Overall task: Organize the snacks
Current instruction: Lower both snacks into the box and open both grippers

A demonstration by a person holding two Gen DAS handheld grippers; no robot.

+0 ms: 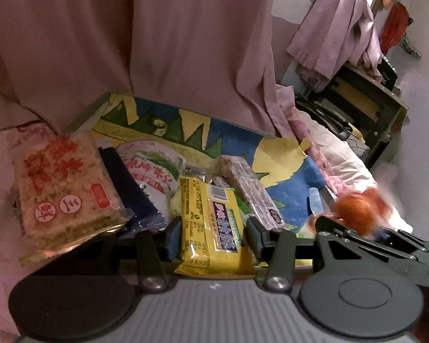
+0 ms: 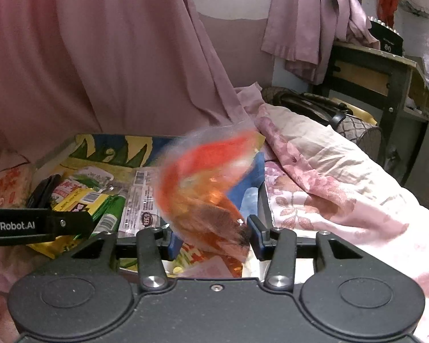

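Scanning left to right: rice cracker pack point(image 1: 64, 188) sits at the tray's left edge, leaning on a dark pouch point(image 1: 131, 188). Next, a white-green packet point(image 1: 154, 168), partly buried.

Your left gripper point(image 1: 211, 233) has the yellow bar point(image 1: 211, 223) between its fingers, pads on both of its sides, so it reads as clamped on the bar. The bar's near end sticks out toward the camera. Just right of it lies a clear-wrapped nut bar point(image 1: 248, 191), flat on the tray point(image 1: 237, 131), touching the right finger's outer side.

Right wrist view: your right gripper point(image 2: 213, 235) is closed on an orange bag point(image 2: 206, 188). The bag stands up from the fingers and is motion-blurred, so print is unreadable. It hangs over the tray's right part, near the rim point(image 2: 264, 200). In the left view the same bag shows as an orange blur at the right edge.

Right of the tray: floral bedding point(image 2: 329, 188). Pink curtain point(image 2: 114, 57) behind.
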